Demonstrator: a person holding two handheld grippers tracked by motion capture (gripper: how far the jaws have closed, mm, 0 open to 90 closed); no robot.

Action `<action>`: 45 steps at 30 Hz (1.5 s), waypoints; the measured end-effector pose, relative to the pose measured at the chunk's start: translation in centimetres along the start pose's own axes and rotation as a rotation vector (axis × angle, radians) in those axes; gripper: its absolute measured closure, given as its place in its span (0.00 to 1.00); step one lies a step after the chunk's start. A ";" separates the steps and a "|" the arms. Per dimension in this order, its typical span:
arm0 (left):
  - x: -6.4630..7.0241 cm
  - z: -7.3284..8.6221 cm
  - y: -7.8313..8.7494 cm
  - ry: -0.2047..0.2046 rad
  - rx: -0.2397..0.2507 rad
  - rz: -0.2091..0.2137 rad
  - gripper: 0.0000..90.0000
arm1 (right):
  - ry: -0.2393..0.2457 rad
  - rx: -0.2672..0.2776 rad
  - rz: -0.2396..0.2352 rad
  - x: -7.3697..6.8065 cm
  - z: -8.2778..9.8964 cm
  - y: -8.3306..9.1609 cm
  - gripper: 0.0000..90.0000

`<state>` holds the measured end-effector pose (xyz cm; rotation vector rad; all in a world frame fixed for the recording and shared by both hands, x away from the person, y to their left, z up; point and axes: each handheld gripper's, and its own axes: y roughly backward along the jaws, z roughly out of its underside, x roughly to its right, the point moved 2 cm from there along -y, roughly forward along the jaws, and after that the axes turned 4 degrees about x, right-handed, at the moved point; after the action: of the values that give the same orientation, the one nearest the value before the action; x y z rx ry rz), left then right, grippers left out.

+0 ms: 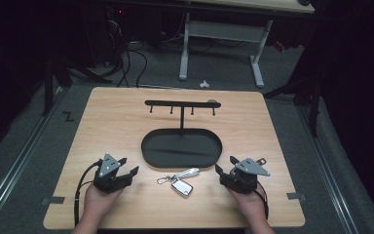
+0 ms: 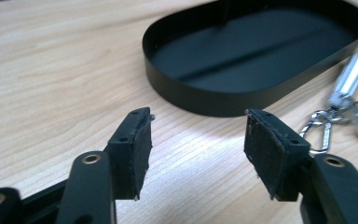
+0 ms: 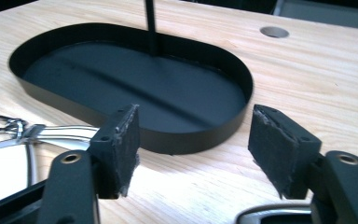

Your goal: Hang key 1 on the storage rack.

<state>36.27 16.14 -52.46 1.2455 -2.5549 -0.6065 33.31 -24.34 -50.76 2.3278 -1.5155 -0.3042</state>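
High view: left hand-held gripper [image 1: 126, 166] rests low on the tabletop [image 1: 107, 122], jaws spread, nothing between them. Right hand-held gripper [image 1: 225, 166] mirrors it on the far side, jaws likewise spread and bare. Each sits in a hand [image 1: 97, 202] coming in from the near edge, a black cable trailing back from it.

Key bunch [image 1: 179, 180] lies flat on the tabletop between the two hand-held grippers, touched by neither; nearer the right one by a little. It is made up of a silvery fob, a slim bright metal piece and a clip ring. In the left gripper view the clip ring [image 2: 318, 128] sits just beyond the right-side pad.

Behind the keys, just apart from them: black oval tray [image 1: 148, 148], low upright wall, flat matte floor. A thin post rises from its back part to a crossbar [image 1: 180, 103] with four small hooks hanging down, all bare.

Nothing stands between either hand-held gripper and the keys.

Pads [image 3: 123, 144]: dark, rough, frayed at the edges. Tabletop: pale wood grain, rounded corners, a round hole [image 3: 274, 31] near the far right.
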 end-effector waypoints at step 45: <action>2.0 -1.2 -1.7 -0.114 0.007 -0.009 0.37 | 0.002 -0.042 0.075 3.5 1.2 3.3 0.37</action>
<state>36.66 13.35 -52.14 1.2597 -2.6468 -0.6893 31.57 -28.98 -50.56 2.2326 -1.5753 -0.3116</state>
